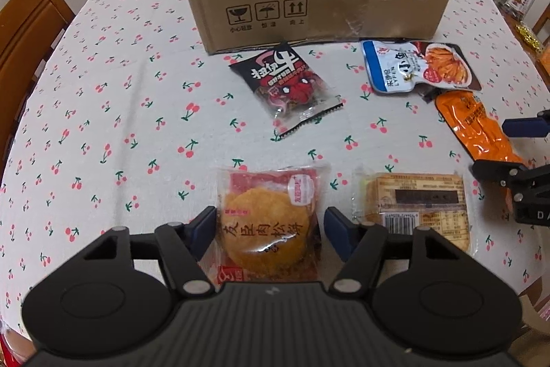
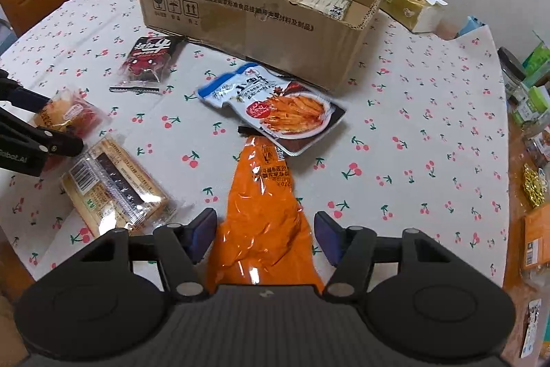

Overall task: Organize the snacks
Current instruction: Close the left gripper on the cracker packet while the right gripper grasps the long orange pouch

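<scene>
I'm holding my left gripper [image 1: 270, 231] down over the round meat-floss pastry pack [image 1: 266, 224], blue pads sitting at either edge of the wrapper, though I can't tell if they're actually pinching it. Same deal with my right gripper [image 2: 263, 234]: it's straddling the orange snack pouch [image 2: 263, 205], pads right at its sides, contact unclear. Everything's lying on the cherry-print tablecloth [image 1: 120, 112]. The cardboard box [image 1: 319, 6] is sitting farther back with a few packs inside, and the black spicy snack packet [image 1: 287, 86] and blue-white fish snack bag [image 1: 416, 67] are lying just in front of it.
</scene>
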`<control>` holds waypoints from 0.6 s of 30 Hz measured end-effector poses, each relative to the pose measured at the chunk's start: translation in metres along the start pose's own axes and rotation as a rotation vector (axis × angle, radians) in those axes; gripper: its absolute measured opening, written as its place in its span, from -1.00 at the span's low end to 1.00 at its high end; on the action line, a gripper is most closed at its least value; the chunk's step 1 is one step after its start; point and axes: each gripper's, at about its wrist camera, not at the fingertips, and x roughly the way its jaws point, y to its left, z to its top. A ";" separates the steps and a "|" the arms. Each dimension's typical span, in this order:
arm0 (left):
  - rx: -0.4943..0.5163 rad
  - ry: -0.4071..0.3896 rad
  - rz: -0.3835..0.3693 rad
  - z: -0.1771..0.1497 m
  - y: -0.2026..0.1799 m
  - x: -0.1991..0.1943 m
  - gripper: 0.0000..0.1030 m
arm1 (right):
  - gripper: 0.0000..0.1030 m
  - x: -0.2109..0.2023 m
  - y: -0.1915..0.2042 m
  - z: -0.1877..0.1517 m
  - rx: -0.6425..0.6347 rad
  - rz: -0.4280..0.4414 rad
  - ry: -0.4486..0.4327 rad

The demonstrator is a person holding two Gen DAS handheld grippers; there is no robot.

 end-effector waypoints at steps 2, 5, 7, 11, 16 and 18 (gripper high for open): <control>0.006 -0.003 -0.003 0.001 0.000 0.001 0.32 | 0.31 -0.002 0.001 0.000 0.013 0.006 -0.010; 0.026 -0.007 -0.003 0.002 0.000 0.002 0.34 | 0.30 -0.001 0.006 -0.001 0.015 0.004 -0.007; 0.037 -0.009 -0.013 0.002 0.000 0.002 0.30 | 0.21 0.001 0.009 -0.002 0.009 -0.015 -0.016; 0.070 -0.013 -0.033 0.003 0.000 0.002 0.09 | 0.06 0.002 0.012 -0.002 0.013 -0.059 -0.021; 0.105 -0.005 -0.061 0.003 0.001 0.002 0.06 | 0.00 -0.001 0.011 0.000 0.039 -0.072 -0.016; 0.111 0.000 -0.070 0.003 0.002 0.000 0.06 | -0.01 -0.005 0.008 0.000 0.062 -0.070 -0.020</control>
